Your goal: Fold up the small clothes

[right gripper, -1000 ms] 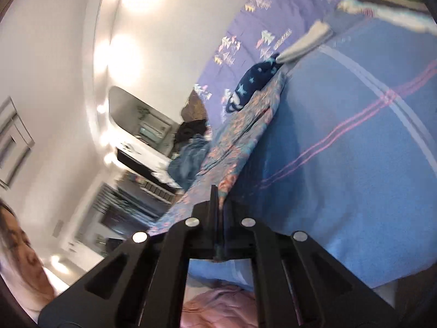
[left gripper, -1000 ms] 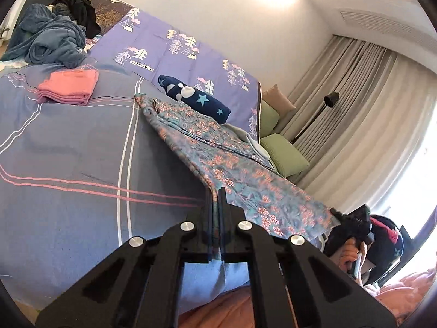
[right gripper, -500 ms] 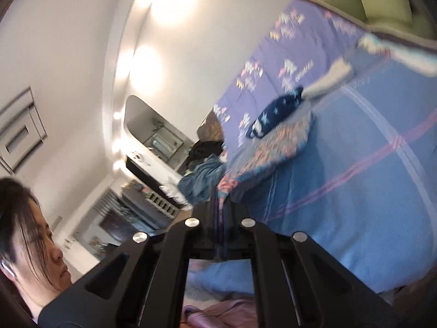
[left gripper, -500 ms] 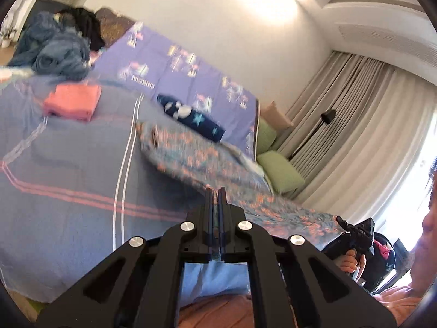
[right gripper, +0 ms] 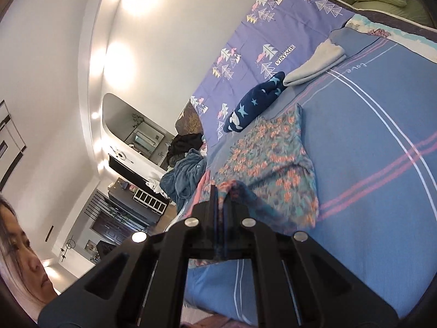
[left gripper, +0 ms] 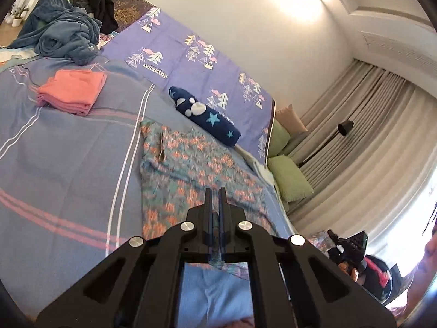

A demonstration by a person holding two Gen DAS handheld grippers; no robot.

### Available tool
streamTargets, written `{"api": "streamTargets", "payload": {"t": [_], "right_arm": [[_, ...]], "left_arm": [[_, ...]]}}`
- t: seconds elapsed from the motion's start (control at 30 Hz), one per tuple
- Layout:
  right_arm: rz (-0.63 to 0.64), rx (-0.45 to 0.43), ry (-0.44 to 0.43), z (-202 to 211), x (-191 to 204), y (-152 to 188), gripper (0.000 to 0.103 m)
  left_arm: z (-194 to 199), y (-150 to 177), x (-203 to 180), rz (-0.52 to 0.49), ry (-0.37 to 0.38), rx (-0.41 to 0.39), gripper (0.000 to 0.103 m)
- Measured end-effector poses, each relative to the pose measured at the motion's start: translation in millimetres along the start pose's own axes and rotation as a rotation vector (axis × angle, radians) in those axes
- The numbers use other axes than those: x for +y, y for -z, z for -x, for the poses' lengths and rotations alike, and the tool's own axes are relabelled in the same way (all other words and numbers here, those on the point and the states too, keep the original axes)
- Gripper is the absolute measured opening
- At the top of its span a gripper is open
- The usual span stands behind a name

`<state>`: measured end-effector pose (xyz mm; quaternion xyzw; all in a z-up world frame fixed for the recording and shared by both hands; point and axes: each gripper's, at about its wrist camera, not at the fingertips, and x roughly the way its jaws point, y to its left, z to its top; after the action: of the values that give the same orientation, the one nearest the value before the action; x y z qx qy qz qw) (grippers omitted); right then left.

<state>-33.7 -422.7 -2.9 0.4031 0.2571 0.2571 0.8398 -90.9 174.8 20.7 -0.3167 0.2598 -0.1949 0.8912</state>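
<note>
Both tongs are clamped on the floral garment: left tongs [left gripper: 215,191] on its near edge, right tongs [right gripper: 220,191] on a bunched corner; the floral garment [left gripper: 188,164] lies spread on the bed [left gripper: 68,147], beside a navy star-print roll [left gripper: 204,116].

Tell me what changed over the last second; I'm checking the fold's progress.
The floral garment, stretched taut above the bed a second ago, now lies slack over the blue bedspread. Left claw and right claw stay shut on its near edge. Pink folded stack and navy roll unmoved.
</note>
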Motion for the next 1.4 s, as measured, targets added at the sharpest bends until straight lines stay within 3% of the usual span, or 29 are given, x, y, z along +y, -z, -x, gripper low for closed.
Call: {"api": "streamTargets", "payload": {"t": [0.43, 0.57, 0.73, 0.83, 0.93, 1.0, 1.1, 1.23, 1.4], "right_arm": [[0.042, 0.006, 0.058, -122.8, -0.7, -115.4, 0.004], [-0.004, 0.032, 0.120, -175.9, -24.7, -151.6, 0.005], [-0.050, 0.104, 0.273, -254.4, -76.3, -174.9, 0.010], [-0.056, 0.131, 0.418, -285.6, -110.2, -172.7, 0.025], [-0.100, 0.162, 0.404, -287.5, -131.0, -167.1, 0.036], [-0.082, 0.162, 0.404, -278.3, -133.6, -166.1, 0.039], [0.012, 0.180, 0.447, -269.1, -126.7, -167.1, 0.040], [0.220, 0.288, 0.532, -273.4, -104.7, -157.8, 0.050], [0.382, 0.377, 0.605, -276.6, -94.6, -142.5, 0.054]], "left_arm": [[-107.6, -124.3, -2.6, -0.045, -0.047, -0.032, 0.003], [-152.7, -159.8, 10.0, -0.042, -0.082, -0.021, 0.003], [-235.7, -193.7, 53.7, -0.011, -0.189, 0.044, 0.004], [-288.9, -197.5, 87.8, 0.037, -0.255, 0.096, 0.007], [-317.3, -191.7, 119.4, 0.105, -0.304, 0.139, 0.018], [-320.8, -186.3, 128.4, 0.117, -0.293, 0.159, 0.024], [-310.3, -172.3, 124.1, 0.047, -0.294, 0.184, 0.039], [-289.8, -156.0, 107.4, -0.109, -0.332, 0.212, 0.053], [-283.4, -144.2, 106.8, -0.238, -0.427, 0.263, 0.055]]}}
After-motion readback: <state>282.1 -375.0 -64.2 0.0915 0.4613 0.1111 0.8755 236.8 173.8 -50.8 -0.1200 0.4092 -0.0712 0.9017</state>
